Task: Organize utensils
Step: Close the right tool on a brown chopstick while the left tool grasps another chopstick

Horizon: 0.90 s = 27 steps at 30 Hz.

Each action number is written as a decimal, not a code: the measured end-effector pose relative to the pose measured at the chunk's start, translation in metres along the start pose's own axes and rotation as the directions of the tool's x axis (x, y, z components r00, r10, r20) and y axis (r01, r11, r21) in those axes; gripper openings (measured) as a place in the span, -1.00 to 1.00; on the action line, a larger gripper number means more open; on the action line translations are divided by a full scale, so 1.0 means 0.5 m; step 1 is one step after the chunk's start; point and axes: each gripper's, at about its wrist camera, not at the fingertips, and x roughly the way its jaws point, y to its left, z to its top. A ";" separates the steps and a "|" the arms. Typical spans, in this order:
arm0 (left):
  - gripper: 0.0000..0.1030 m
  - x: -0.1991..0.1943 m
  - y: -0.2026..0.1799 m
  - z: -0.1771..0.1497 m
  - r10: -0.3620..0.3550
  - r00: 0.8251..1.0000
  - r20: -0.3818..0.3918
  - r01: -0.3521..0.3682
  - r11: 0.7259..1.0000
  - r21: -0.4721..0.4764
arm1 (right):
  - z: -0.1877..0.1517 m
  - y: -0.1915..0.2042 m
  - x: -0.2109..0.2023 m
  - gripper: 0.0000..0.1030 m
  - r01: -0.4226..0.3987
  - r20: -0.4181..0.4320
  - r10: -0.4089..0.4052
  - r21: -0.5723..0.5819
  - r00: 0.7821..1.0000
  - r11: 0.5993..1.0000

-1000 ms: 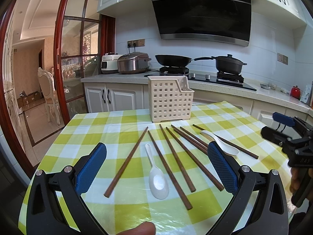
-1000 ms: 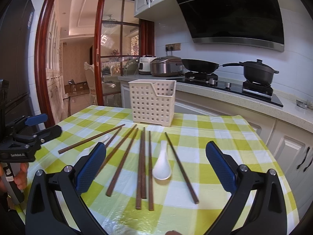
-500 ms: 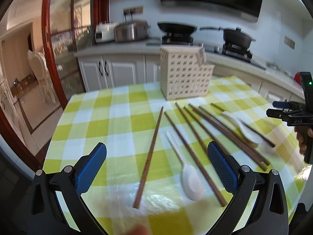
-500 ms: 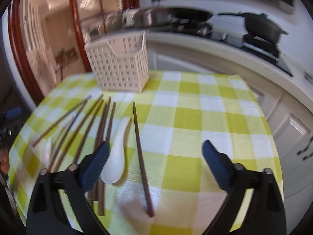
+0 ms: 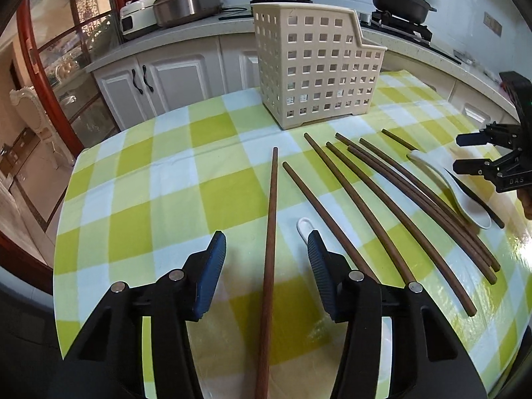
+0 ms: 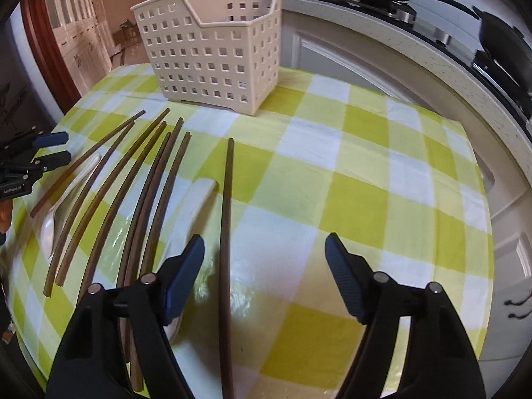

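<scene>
Several brown chopsticks and two white spoons lie on the green-checked table. My left gripper (image 5: 266, 249) is open, low over the table, its jaws either side of the leftmost chopstick (image 5: 271, 232). One spoon (image 5: 304, 226) is mostly hidden behind its right finger; the other spoon (image 5: 449, 183) lies at the right. My right gripper (image 6: 264, 249) is open, with the rightmost chopstick (image 6: 227, 232) between its fingers, nearer the left one. A spoon (image 6: 196, 206) lies beside it. A cream perforated basket (image 5: 316, 66) stands at the table's far side, also in the right wrist view (image 6: 212, 50).
A counter with white cabinets (image 5: 159, 79), a rice cooker (image 5: 186, 3), a pan and a pot runs behind the table. The table edge (image 6: 482, 199) is close on the right. Each gripper shows at the other view's edge, the right one (image 5: 492, 163) and the left one (image 6: 33, 159).
Both grippers have dropped low towards the table and moved forward. Both have narrowed their jaws, the left more, each now straddling a chopstick.
</scene>
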 end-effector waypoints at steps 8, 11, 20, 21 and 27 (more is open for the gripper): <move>-0.33 0.027 0.001 0.011 -0.019 0.999 -0.036 0.020 1.000 0.023 | 0.015 0.014 0.028 0.00 -0.022 -0.067 0.018 -0.060 0.998 0.998; -0.42 0.037 0.002 0.014 -0.030 0.998 -0.047 0.031 0.999 0.027 | 0.021 0.014 0.036 -0.15 -0.043 -0.080 0.038 -0.062 0.996 0.997; -0.55 0.075 0.008 0.030 -0.063 0.994 -0.094 0.066 0.998 0.022 | 0.033 0.010 0.043 -0.18 -0.069 -0.102 0.061 -0.073 0.993 0.995; -0.56 0.077 0.009 0.032 -0.068 0.993 -0.095 0.070 0.997 0.018 | 0.034 0.012 0.044 -0.18 -0.067 -0.102 0.059 -0.077 0.993 0.995; -0.77 0.079 0.002 0.035 -0.077 0.992 -0.099 0.080 0.997 0.026 | 0.033 0.035 0.043 -0.82 -0.112 -0.097 0.102 -0.099 0.990 0.989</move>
